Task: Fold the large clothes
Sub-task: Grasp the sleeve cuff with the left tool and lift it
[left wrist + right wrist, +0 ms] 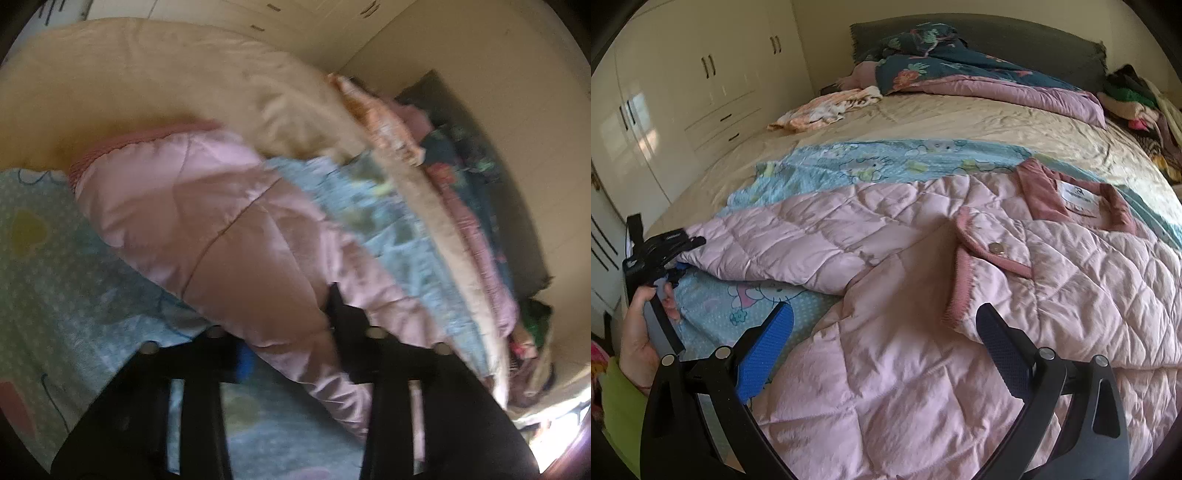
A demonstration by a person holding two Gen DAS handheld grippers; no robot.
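Right wrist view: left gripper (677, 266) pinches the pink quilted jacket's (923, 295) sleeve end (701, 240) (right gripper (882, 347) jaws spread, idle); carry it flat across the chest, wrinkle-free.

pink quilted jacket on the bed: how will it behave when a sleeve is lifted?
Likely floppy: the pink quilted jacket drapes in soft folds, and its sleeve sags from the left gripper. Probably light for its bulk, given the puffy quilting. The shiny fabric may slide on the blue sheet.
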